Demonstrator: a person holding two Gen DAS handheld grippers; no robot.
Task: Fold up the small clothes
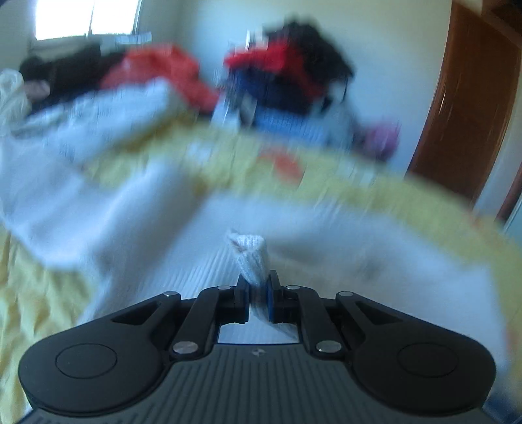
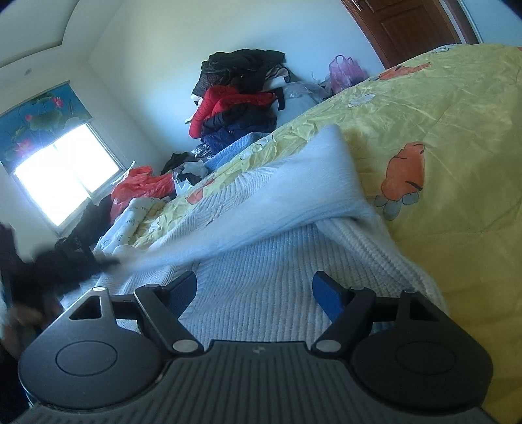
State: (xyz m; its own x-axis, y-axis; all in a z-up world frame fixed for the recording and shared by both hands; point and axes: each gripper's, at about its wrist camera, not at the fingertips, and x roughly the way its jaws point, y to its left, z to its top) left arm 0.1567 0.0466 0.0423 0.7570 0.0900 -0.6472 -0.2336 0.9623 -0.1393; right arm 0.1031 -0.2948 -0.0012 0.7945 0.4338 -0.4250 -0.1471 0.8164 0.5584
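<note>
A pale blue-white knit sweater (image 2: 261,293) lies spread on the yellow bedspread (image 2: 440,137). In the left wrist view my left gripper (image 1: 258,287) is shut on a bunched fold of the sweater (image 1: 249,257), which sticks up between its pads; the rest of that view is blurred. In the right wrist view one part of the sweater, a sleeve or edge (image 2: 277,195), is lifted and stretched toward the left, blurred. My right gripper (image 2: 254,293) stands open just above the sweater's ribbed body with nothing between its fingers.
A tall pile of dark, red and blue clothes (image 2: 238,101) stands against the far wall. A red plastic bag (image 2: 140,189) and a pink bag (image 2: 345,71) lie beyond the bed. A window (image 2: 65,173) is at left, a wooden door (image 2: 407,29) at right.
</note>
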